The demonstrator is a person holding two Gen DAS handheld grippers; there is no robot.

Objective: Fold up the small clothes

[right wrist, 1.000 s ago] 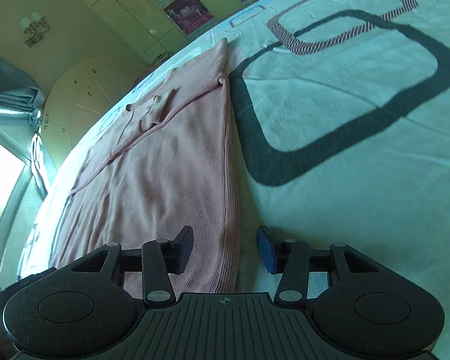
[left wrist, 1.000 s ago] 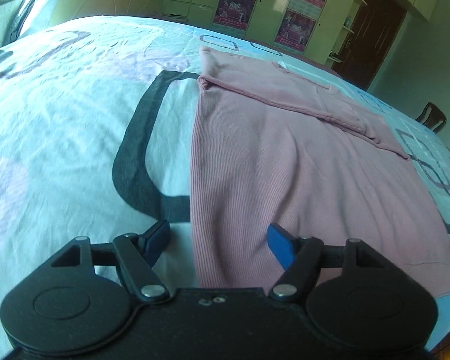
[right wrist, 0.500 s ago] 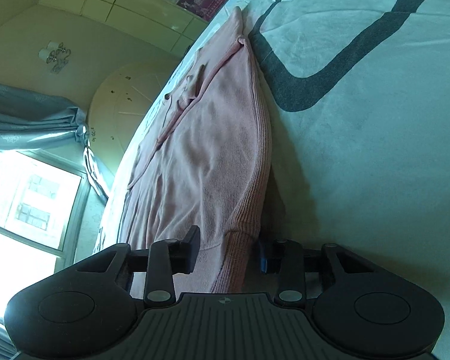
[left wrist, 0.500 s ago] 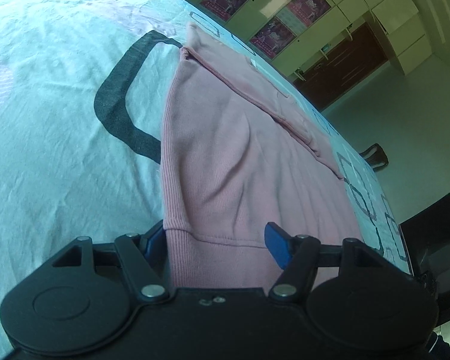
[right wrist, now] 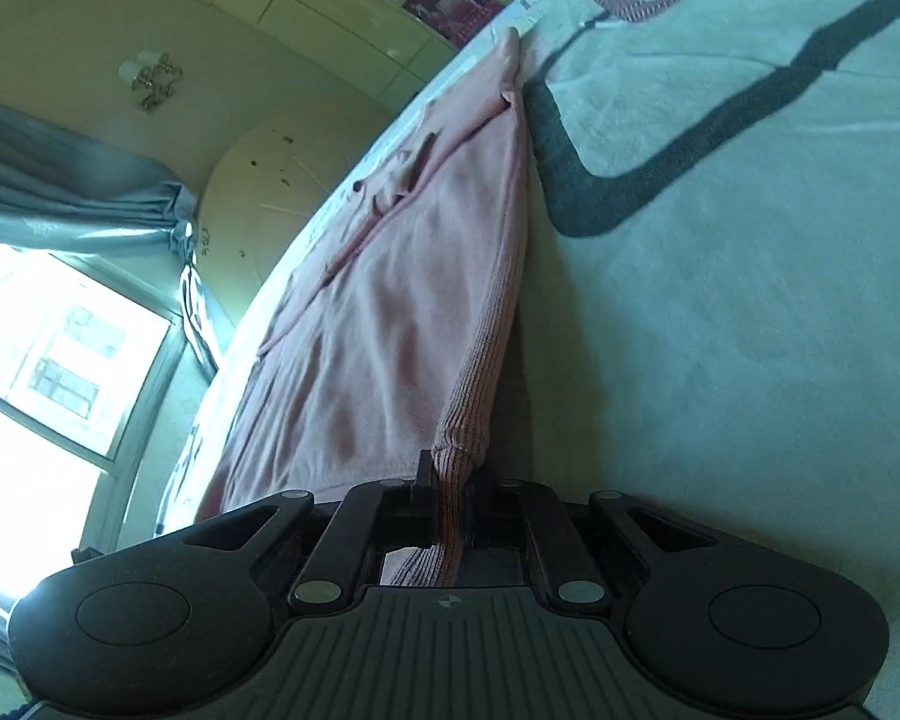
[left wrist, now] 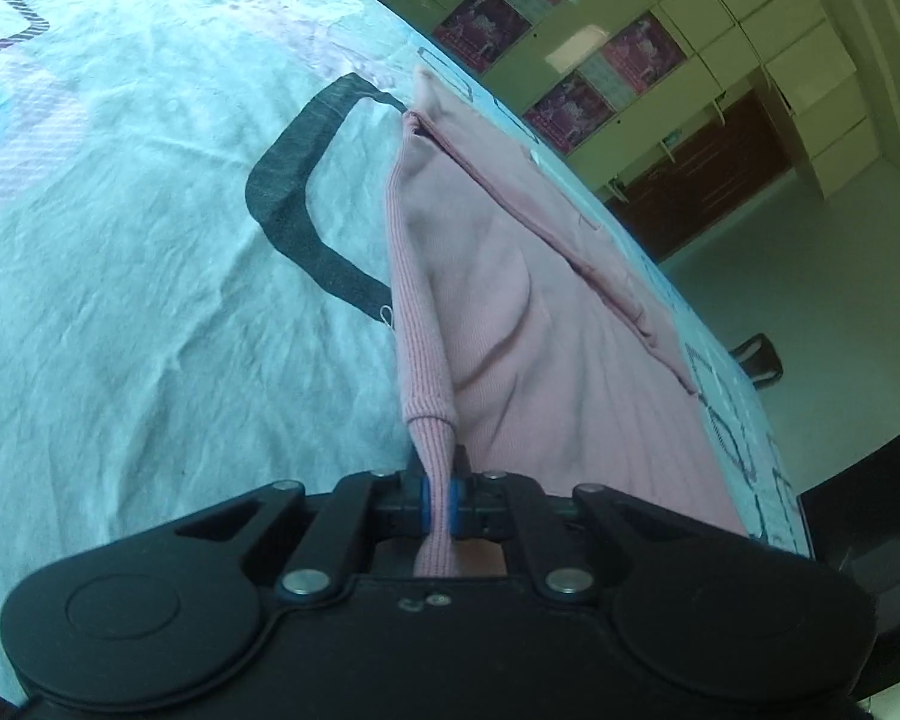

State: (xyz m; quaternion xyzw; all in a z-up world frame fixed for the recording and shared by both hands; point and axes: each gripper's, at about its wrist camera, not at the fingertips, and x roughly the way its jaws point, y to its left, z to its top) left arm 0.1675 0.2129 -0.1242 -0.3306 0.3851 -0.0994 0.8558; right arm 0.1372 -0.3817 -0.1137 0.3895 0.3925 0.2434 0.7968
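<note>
One pink sweater [left wrist: 510, 276] lies on the bed [left wrist: 150, 240]. The left hand-held gripper [left wrist: 440, 501] and the right hand-held gripper [right wrist: 450, 501] each pinch a ribbed hem corner, jaws clamped tight.

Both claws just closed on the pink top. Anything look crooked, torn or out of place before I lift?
Nothing stands out. The left claw and right claw each pinch a ribbed hem corner of the pink top, which shows no tears. The sleeve lies folded across it, and the bedsheet is only lightly creased.

Sunlit window [right wrist: 60, 354], postered cabinets [left wrist: 648, 30].
</note>
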